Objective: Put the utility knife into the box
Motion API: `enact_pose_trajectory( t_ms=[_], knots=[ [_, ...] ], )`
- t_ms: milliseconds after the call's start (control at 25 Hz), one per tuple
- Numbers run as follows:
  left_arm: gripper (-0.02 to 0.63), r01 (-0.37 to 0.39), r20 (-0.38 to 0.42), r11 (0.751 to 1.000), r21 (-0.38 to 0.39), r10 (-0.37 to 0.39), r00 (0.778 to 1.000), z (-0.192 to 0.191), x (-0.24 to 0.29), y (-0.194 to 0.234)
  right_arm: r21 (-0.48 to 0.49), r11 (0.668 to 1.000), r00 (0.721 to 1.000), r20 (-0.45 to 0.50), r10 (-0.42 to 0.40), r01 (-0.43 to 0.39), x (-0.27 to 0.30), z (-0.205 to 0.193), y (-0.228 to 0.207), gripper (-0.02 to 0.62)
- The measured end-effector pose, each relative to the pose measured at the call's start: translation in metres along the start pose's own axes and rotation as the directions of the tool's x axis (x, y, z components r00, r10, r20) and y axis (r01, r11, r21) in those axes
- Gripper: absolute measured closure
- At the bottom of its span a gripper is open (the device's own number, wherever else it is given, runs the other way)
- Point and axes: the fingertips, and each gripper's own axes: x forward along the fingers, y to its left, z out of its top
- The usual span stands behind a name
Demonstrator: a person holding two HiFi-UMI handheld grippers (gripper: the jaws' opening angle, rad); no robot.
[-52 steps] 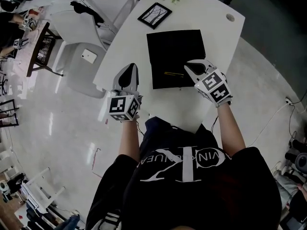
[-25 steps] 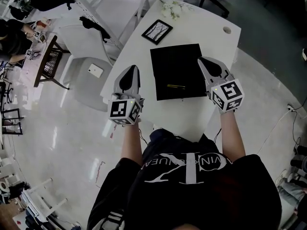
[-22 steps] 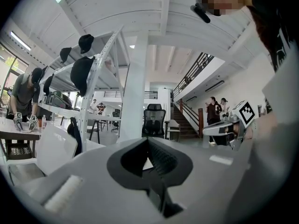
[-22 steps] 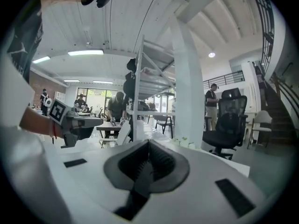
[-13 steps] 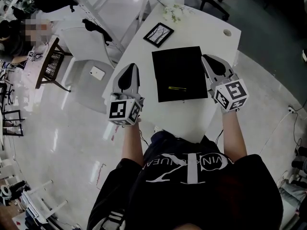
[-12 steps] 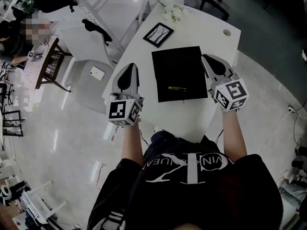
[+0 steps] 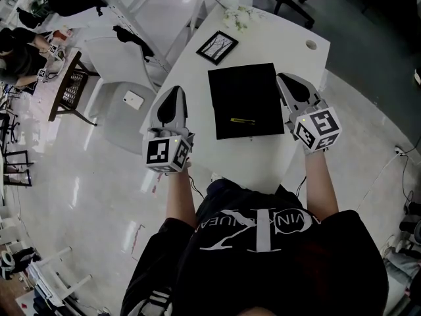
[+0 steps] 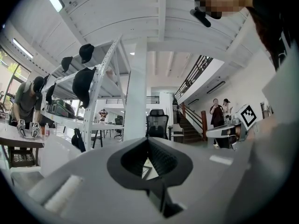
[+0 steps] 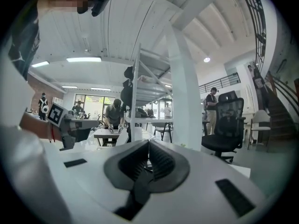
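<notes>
A flat black box (image 7: pixel 243 101) lies in the middle of the white table (image 7: pixel 283 41). The yellow utility knife (image 7: pixel 243 120) rests on the box's black surface near its front edge. My left gripper (image 7: pixel 175 92) hovers left of the box, jaws shut and empty. My right gripper (image 7: pixel 284 79) is just off the box's right edge, also shut with nothing in it. In the left gripper view the left gripper (image 8: pixel 148 141) points level across the room; the right gripper (image 9: pixel 149 143) does the same in its own view. Neither gripper view shows the box or the knife.
A framed picture (image 7: pixel 217 47) and a small sprig of flowers (image 7: pixel 238 15) sit at the table's far end, and a cable hole (image 7: pixel 311 44) is at the far right. A white chair (image 7: pixel 112 78) with a small white object (image 7: pixel 133 100) stands left of the table.
My right gripper has drawn back from over the knife to the right side of the box, leaving the knife lying there. The left gripper shifted slightly left.
</notes>
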Motion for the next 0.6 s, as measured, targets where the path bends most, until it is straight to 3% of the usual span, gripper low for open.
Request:
enact_pose_trajectory(
  t_ms=[600],
  knots=[
    [0.597,-0.022,-0.021,1.0,-0.001,0.022,1.0,-0.009,-0.011,0.006,0.006,1.0,1.0,0.01,0.018,-0.018,0.001,-0.004,0.006,0.58]
  ],
)
